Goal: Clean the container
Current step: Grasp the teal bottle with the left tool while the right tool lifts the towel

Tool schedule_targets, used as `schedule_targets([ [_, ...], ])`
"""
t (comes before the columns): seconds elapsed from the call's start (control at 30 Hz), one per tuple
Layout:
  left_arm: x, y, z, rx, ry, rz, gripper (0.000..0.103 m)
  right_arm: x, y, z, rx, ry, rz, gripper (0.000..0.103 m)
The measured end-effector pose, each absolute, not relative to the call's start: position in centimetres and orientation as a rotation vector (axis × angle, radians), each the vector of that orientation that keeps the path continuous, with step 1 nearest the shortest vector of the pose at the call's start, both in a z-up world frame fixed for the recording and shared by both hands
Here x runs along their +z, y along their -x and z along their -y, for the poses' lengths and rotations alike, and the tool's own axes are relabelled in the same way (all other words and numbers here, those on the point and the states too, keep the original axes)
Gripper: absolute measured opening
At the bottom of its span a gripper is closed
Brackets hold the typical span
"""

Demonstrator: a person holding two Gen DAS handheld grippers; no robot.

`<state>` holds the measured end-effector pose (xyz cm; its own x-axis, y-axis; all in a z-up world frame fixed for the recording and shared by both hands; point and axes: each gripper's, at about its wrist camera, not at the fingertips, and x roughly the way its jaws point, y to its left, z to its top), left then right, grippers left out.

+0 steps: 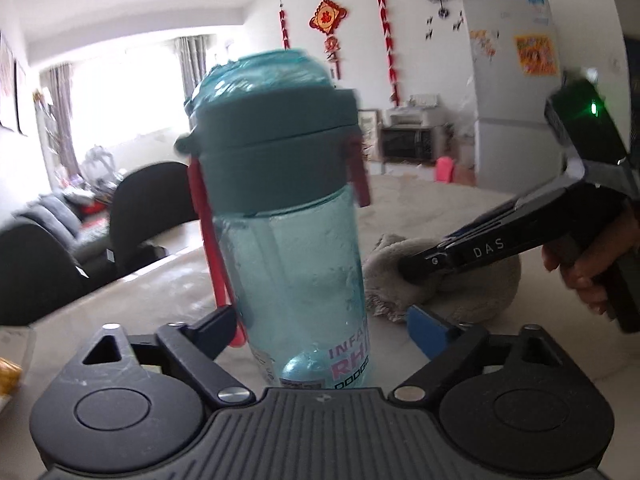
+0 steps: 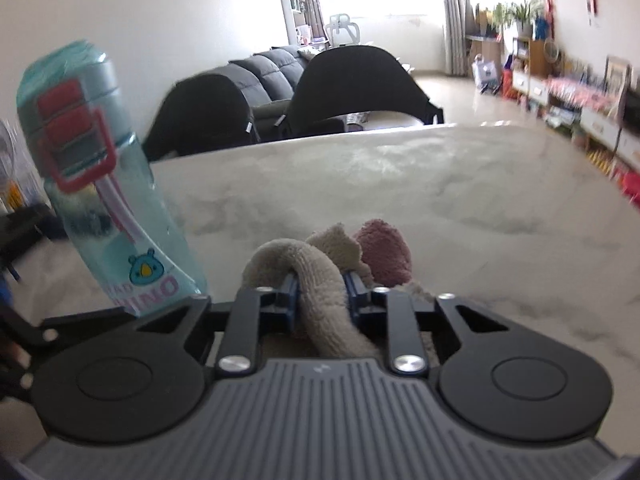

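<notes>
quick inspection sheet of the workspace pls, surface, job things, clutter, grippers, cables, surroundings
surface: pale marbled table, bare at the far end.
job's things: teal water bottle with its lid on and a red strap, standing between the left fingers; grey and pink cloth bunched on the table.
clutter: yellow item at the left view's edge, too cropped to name.
grippers: left gripper astride the bottle's base, contact unclear; right gripper shut on the cloth.
cables: nothing seen.
surroundings: two dark chairs at the table, grey sofa, bright window, fridge, red wall hangings.
</notes>
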<state>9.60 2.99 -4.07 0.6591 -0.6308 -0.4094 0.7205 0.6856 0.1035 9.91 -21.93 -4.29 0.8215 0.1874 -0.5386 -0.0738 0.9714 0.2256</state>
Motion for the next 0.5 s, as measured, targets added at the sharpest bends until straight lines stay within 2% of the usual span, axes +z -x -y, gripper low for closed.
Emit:
schedule_targets([
  [0.07, -4.2, -10.7, -3.8, -0.788, -0.217, -0.366, 0.078, -4.1, -10.0, 23.1, 0.213, -0.339, -0.598, 0.015],
  [0.17, -4.8, -11.4, -4.9, -0.822, -0.138, -0.382, 0.073, -3.9, -10.2, 24.5, 0.332, -0.564, -0.589, 0.013],
  [0.5, -5.7, -12.2, -5.7, -0.852, -0.061, -0.395, 0.074, -3.8, -11.4, 24.6, 0.572, -1.002, -0.544, 0.012],
])
